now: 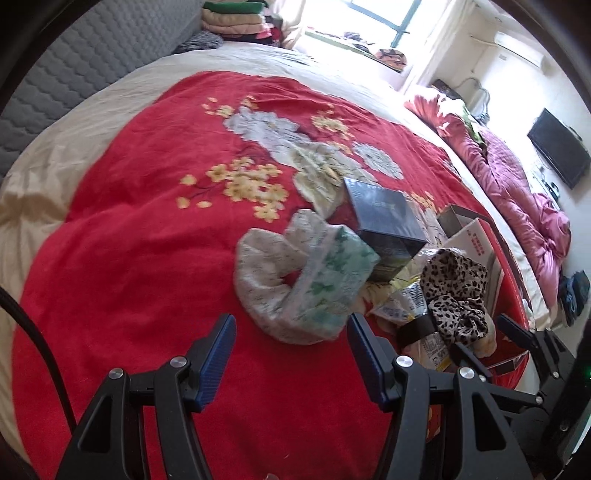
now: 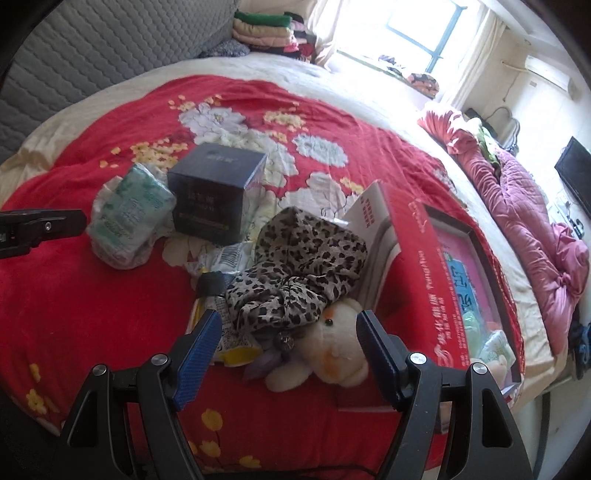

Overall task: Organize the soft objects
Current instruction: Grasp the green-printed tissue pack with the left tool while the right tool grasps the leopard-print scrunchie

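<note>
On the red floral bedspread (image 1: 122, 258) lies a soft green-and-white tissue pack (image 1: 325, 280) against a second white crinkled pack (image 1: 258, 273). My left gripper (image 1: 291, 328) hangs open just in front of them, nothing between its fingers. A leopard-print cloth (image 2: 303, 258) is heaped on a cream plush toy (image 2: 332, 354). My right gripper (image 2: 290, 325) stands open just above the cloth and toy, not pressing either. The tissue pack (image 2: 129, 218) shows at the left of the right wrist view, with the left gripper's finger (image 2: 44, 225) beside it. The right gripper (image 1: 487, 339) shows beside the leopard cloth (image 1: 454, 295).
A dark blue box (image 2: 214, 192) stands behind the soft things. A red carton (image 2: 424, 258) with a pink window lies to the right. Snack packets (image 2: 225, 258) lie under the cloth. Grey headboard (image 2: 110, 44), folded clothes (image 2: 266, 29) and a pink quilt (image 2: 524, 206) border the bed.
</note>
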Available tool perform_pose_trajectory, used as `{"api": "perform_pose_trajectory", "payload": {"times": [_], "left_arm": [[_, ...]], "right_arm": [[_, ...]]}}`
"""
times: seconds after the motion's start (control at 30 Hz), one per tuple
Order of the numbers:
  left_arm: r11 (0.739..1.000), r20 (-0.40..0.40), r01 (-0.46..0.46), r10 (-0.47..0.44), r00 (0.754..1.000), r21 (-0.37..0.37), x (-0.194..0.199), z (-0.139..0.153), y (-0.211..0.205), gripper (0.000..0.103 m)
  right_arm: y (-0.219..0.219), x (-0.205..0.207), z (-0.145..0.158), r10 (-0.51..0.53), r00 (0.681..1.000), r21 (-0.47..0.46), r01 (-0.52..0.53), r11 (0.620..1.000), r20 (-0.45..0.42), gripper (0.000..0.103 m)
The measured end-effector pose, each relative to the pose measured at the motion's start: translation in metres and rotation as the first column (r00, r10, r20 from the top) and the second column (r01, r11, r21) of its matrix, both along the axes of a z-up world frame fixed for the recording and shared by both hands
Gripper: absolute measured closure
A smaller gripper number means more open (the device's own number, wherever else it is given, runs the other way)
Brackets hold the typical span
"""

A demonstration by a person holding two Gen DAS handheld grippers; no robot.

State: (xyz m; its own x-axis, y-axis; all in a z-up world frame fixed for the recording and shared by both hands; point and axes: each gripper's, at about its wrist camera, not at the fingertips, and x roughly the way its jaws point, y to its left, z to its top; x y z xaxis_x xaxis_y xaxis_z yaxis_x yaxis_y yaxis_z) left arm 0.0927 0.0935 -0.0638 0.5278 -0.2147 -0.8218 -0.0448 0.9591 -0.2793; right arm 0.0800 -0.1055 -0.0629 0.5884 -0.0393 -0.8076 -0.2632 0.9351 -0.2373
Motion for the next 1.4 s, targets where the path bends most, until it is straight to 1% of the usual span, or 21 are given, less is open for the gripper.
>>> {"api": "perform_pose_trajectory", "payload": {"times": [0.1, 0.17, 0.23, 0.27, 0.33, 0.37, 0.43, 0.47, 0.53, 0.67, 0.7, 0.8, 0.83, 0.9, 1.0, 1.1, 1.27, 1.4], "left_arm": [[0.999, -0.003, 0.016, -0.016, 1.000, 0.036, 0.010, -0.003, -0.011, 0.041], [0.999, 0.003, 0.028, -0.028, 1.000, 0.047, 0.014, -0.004, -0.016, 0.041], [0.998, 0.010, 0.038, -0.038, 0.999, 0.048, 0.020, -0.003, -0.021, 0.041], [0.998, 0.010, 0.044, -0.044, 0.999, 0.046, 0.023, -0.003, -0.024, 0.041], [0.997, -0.007, 0.056, -0.056, 0.998, 0.046, 0.028, -0.005, -0.028, 0.041], [0.997, -0.011, 0.062, -0.061, 0.998, 0.051, 0.031, -0.006, -0.031, 0.041], [0.995, -0.019, 0.071, -0.070, 0.997, 0.072, 0.034, -0.009, -0.036, 0.041], [0.993, -0.021, 0.074, -0.072, 0.997, 0.087, 0.035, -0.010, -0.038, 0.041], [0.991, -0.018, 0.075, -0.074, 0.997, 0.108, 0.035, -0.012, -0.041, 0.041], [0.989, -0.020, 0.077, -0.075, 0.997, 0.128, 0.037, -0.014, -0.044, 0.043], [0.988, -0.019, 0.079, -0.077, 0.997, 0.130, 0.037, -0.014, -0.044, 0.045], [0.989, -0.013, 0.074, -0.073, 0.997, 0.125, 0.038, -0.013, -0.043, 0.053], [0.990, -0.012, 0.073, -0.072, 0.997, 0.118, 0.038, -0.013, -0.042, 0.054], [0.993, -0.011, 0.071, -0.070, 0.998, 0.099, 0.038, -0.013, -0.038, 0.058], [0.995, 0.000, 0.063, -0.063, 0.998, 0.075, 0.036, -0.010, -0.033, 0.062], [0.997, 0.025, 0.057, -0.058, 0.998, 0.051, 0.033, -0.002, -0.029, 0.063], [0.999, 0.067, 0.052, -0.052, 0.996, 0.003, 0.024, 0.015, -0.022, 0.064], [0.999, 0.078, 0.041, -0.040, 0.996, -0.010, 0.019, 0.022, -0.017, 0.064]], "right_arm": [[-0.002, 0.006, -0.005, -0.009, 1.000, 0.003, 0.009, 1.000, -0.001, 0.027], [-0.004, 0.009, -0.006, -0.012, 1.000, 0.008, 0.012, 1.000, 0.001, 0.032], [-0.007, 0.013, -0.007, -0.023, 1.000, 0.013, 0.023, 1.000, 0.008, 0.042], [-0.008, 0.014, -0.007, -0.029, 1.000, 0.017, 0.029, 0.999, 0.012, 0.044], [-0.011, 0.017, -0.006, -0.036, 0.999, 0.028, 0.036, 0.999, 0.018, 0.054], [-0.013, 0.018, -0.006, -0.041, 0.999, 0.033, 0.041, 0.999, 0.023, 0.056], [-0.018, 0.018, -0.004, -0.050, 0.998, 0.051, 0.048, 0.998, 0.037, 0.068], [-0.021, 0.019, -0.002, -0.054, 0.998, 0.067, 0.051, 0.996, 0.041, 0.070], [-0.025, 0.019, 0.001, -0.059, 0.997, 0.095, 0.053, 0.994, 0.052, 0.080], [-0.029, 0.018, 0.007, -0.063, 0.995, 0.130, 0.053, 0.990, 0.075, 0.085], [-0.030, 0.018, 0.008, -0.061, 0.995, 0.139, 0.050, 0.989, 0.080, 0.087], [-0.035, 0.016, 0.013, -0.066, 0.993, 0.172, 0.050, 0.984, 0.094, 0.088], [-0.036, 0.015, 0.015, -0.067, 0.993, 0.180, 0.048, 0.982, 0.101, 0.089], [-0.038, 0.013, 0.017, -0.066, 0.992, 0.191, 0.044, 0.981, 0.111, 0.089], [-0.040, 0.011, 0.020, -0.065, 0.991, 0.215, 0.039, 0.976, 0.117, 0.090], [-0.045, 0.009, 0.024, -0.075, 0.990, 0.248, 0.043, 0.968, 0.118, 0.090], [-0.047, 0.004, 0.033, -0.067, 0.986, 0.274, 0.023, 0.961, 0.152, 0.091], [-0.047, -0.001, 0.039, -0.062, 0.984, 0.303, 0.009, 0.953, 0.166, 0.091]]}}
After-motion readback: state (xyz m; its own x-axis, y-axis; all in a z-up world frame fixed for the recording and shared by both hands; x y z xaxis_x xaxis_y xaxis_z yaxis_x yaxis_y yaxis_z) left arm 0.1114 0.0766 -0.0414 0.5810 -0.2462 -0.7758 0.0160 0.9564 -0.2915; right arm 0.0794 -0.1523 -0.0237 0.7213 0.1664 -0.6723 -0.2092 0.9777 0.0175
